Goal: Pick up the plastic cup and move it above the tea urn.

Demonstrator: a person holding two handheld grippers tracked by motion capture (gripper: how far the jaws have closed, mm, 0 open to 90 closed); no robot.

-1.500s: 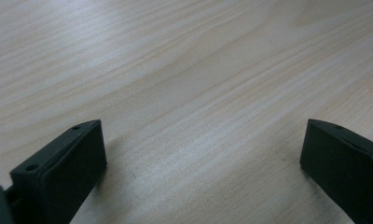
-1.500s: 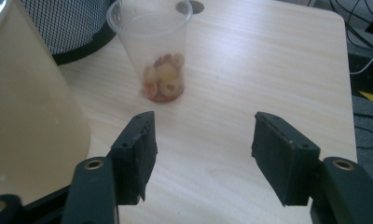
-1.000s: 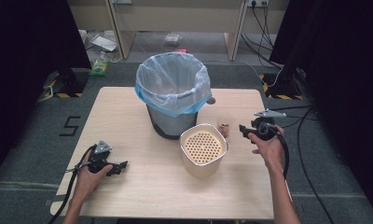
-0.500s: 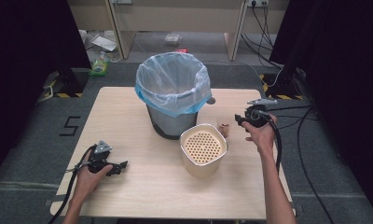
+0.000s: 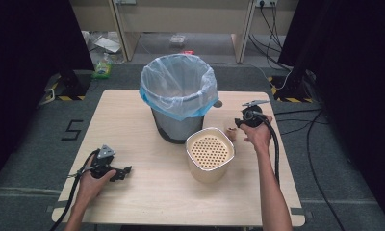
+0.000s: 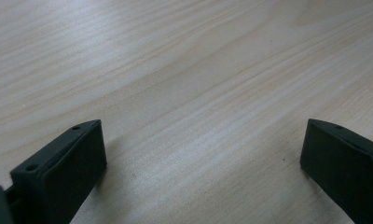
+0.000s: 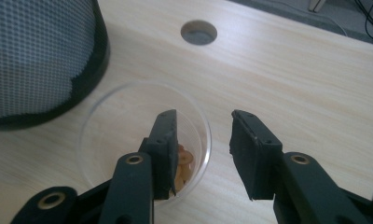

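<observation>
Cup: we see the clear plastic cup [image 7: 145,149] with orange rings in it standing on the table [image 5: 133,120], between the mesh bin [image 5: 178,98] and our right gripper [image 7: 203,140].
Right gripper: our jaws have just been closing; one jaw is inside the cup's rim, one outside, not yet pinching the wall.
Left gripper: our left gripper [image 6: 203,154] rests released, jaws wide over bare wood.
Strainer: we see the beige perforated container [image 5: 210,153] near the cup.

Small clear plastic cup [image 7: 145,149], upright on the wooden table, orange ring-shaped pieces [image 7: 184,164] seen at its bottom, set just beside the mesh waste bin's base, near the perforated cream container, rim straddled by one black jaw, wall not visibly pressed
</observation>
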